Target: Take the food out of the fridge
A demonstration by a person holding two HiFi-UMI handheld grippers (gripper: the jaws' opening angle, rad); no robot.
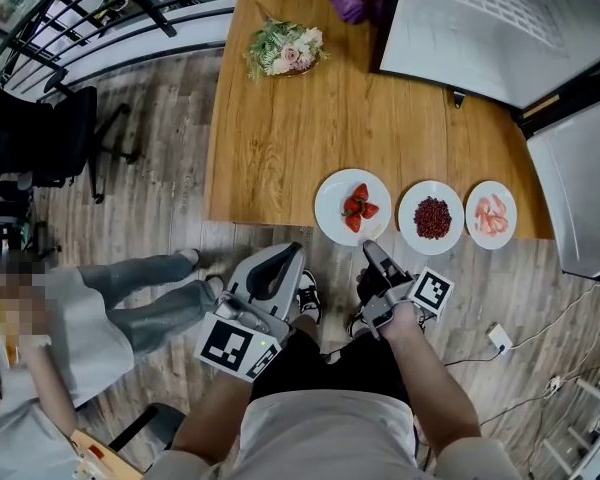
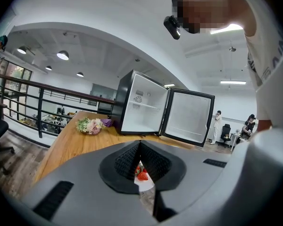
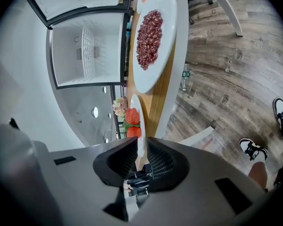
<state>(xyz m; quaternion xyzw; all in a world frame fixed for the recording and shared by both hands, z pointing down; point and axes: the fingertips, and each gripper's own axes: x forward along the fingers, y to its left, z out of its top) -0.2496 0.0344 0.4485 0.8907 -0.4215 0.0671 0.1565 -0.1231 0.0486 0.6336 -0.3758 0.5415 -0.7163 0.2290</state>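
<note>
Right tool [image 3: 141, 143] grips the round white strawberry plate [image 1: 332, 208] by its rim on the long wooden worktop [image 1: 280, 138]; left tool [image 2: 140, 144] clenched, empty, above grey-brown plank floor [image 1: 540, 288].

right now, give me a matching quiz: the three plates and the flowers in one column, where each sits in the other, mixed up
Things:
1 strawberry plate
2 seed plate
3 pink-slice plate
4 flowers

Places:
a far part of the table, apart from the plates
b middle of the plate row
c right end of the row
d left end of the row, rim in the right tool

Pairs: 1-d; 2-b; 3-c; 4-a
</note>
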